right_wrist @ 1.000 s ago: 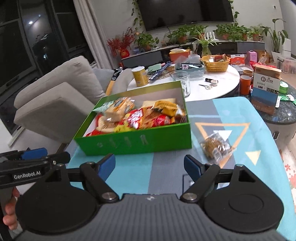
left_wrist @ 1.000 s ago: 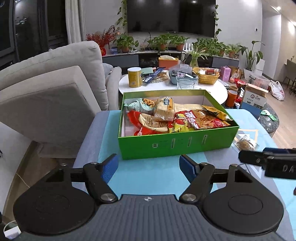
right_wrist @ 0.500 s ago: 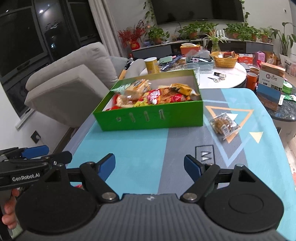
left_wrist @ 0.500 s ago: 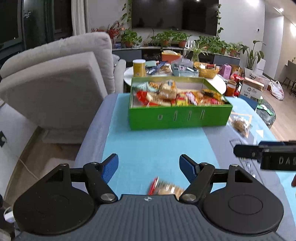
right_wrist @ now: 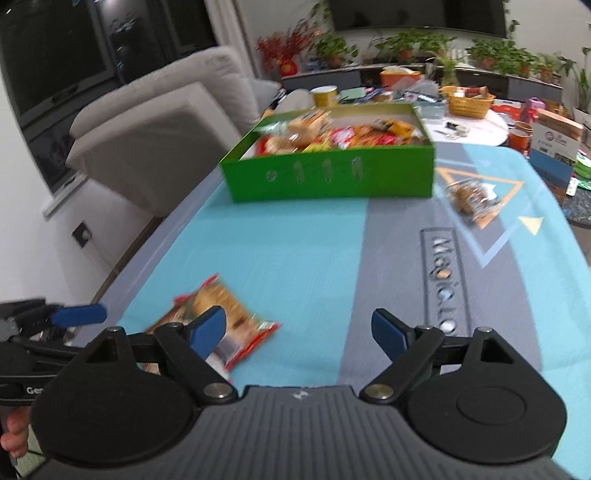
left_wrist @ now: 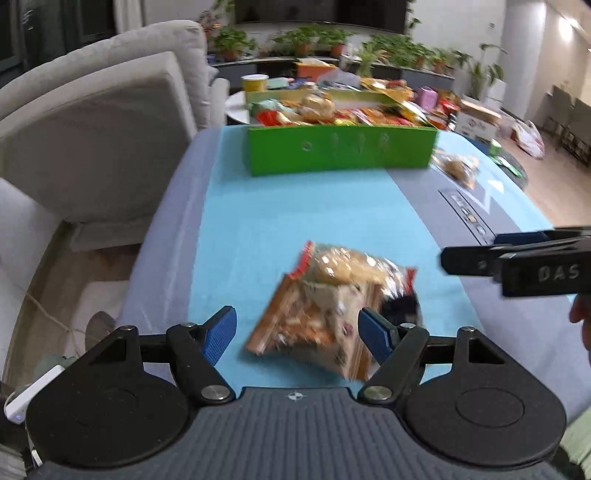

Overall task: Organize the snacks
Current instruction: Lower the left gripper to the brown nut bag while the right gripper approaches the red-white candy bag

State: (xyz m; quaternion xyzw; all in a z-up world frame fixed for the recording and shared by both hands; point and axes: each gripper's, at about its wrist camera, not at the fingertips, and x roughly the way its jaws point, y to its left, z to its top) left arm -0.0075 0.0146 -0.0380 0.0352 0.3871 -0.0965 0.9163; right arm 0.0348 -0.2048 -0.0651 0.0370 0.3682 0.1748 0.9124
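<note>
In a living room, a blue-and-grey table mat (left_wrist: 236, 236) is being worked over. A snack packet (left_wrist: 332, 310) is being approached by the left gripper (left_wrist: 297, 334), jaws apart and empty; the right gripper (right_wrist: 299, 332) is likewise being held open. The packet should be squeezed gently, then carried to the green box (right_wrist: 332, 177).

Blue-and-grey table mat (right_wrist: 295, 258) — green snack box (right_wrist: 332, 177), two loose snack packets (left_wrist: 332, 306) (right_wrist: 471, 197).

Past my table stand a grey sofa (right_wrist: 159, 122), a dark screen (right_wrist: 417, 16) on the white wall above a row of potted plants (right_wrist: 413, 44), and black night windows (right_wrist: 55, 55).
</note>
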